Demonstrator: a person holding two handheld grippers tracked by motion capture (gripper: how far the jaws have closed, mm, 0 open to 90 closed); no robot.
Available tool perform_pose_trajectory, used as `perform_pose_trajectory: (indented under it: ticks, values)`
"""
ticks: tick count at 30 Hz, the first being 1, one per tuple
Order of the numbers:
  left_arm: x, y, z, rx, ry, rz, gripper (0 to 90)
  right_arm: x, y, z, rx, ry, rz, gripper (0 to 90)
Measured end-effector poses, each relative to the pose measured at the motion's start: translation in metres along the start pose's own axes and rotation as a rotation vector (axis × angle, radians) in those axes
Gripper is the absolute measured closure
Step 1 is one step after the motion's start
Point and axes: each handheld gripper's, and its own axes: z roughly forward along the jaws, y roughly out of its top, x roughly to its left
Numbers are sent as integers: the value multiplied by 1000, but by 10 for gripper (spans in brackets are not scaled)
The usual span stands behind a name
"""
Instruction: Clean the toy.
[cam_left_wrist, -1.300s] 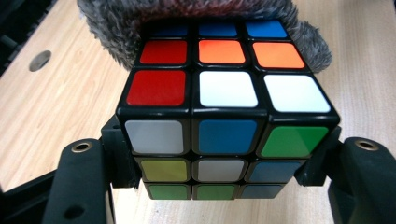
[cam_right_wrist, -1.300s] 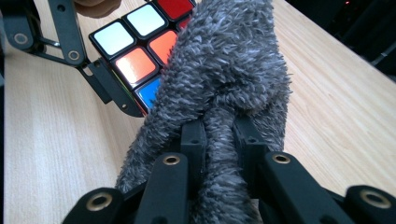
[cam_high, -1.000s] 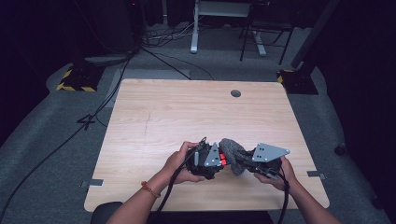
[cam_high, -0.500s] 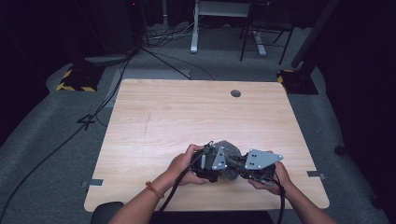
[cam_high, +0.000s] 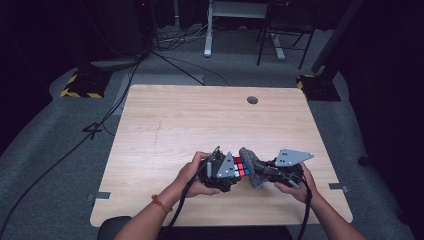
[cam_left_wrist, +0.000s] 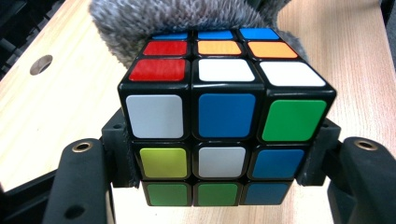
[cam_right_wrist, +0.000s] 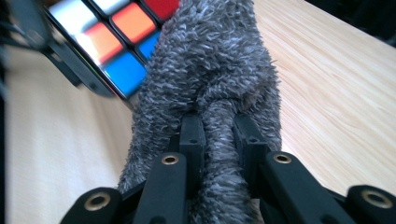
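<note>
Wiping step: my left gripper (cam_high: 235, 169) clamps the multicoloured plastic puzzle cube (cam_left_wrist: 224, 121) just above the wooden table (cam_high: 200, 125), so I'd press the grey fuzzy cloth (cam_right_wrist: 215, 74), pinched by my right gripper (cam_right_wrist: 219, 135), flat and stroke gently.

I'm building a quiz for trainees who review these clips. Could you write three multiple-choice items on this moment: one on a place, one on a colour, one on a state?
1. Where is the grey fuzzy cloth?
A. against the cube's far side
B. by the table's round hole
C. on the floor

2. In the left gripper view, what colour is the middle sticker of the cube face nearest the camera?
A. yellow
B. blue
C. red

3. How is the right gripper?
A. open, holding nothing
B. shut on the cube
C. shut on the cloth

Answers: 1 A, the cloth presses on the cube; 2 B, the centre square is blue; 3 C, both jaws pinch a fold.
</note>
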Motion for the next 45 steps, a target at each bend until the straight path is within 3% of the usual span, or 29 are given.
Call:
perform_pose_trajectory:
  ticks: [2, 6, 10, 17, 22, 29, 34, 40, 42, 45]
  values:
    - [-1, 0, 2, 3, -6, -1, 333, 2, 2, -1, -40, 51, 18, 774]
    - [-2, -2, 5, 18, -10, -1, 330, 8, 7, -4, -86, 76, 12, 777]
    - [-3, -2, 9, 36, -16, 8, 329, 18, 15, -6, -116, 80, -24, 778]
    - [-4, -2, 13, 54, -15, 12, 328, 30, 23, -3, -113, 75, -68, 776]
    - [-2, -2, 8, 29, -3, -1, 331, 23, 19, -4, -86, 23, -79, 775]
    - [2, -2, -2, -17, 3, -19, 332, 1, -3, 5, 12, -6, -2, 775]
    - [0, -2, 1, -8, -3, -10, 331, 1, 1, -3, -64, 54, 23, 775]
    - [-3, -3, 7, 26, 2, 3, 329, 13, 11, -5, -108, 102, -8, 778]
    - [-5, -2, 10, 43, 12, 26, 328, 22, 17, -4, -104, 88, -49, 778]
    - [-5, -2, 13, 52, 15, 22, 328, 32, 25, -3, -88, 60, -96, 778]
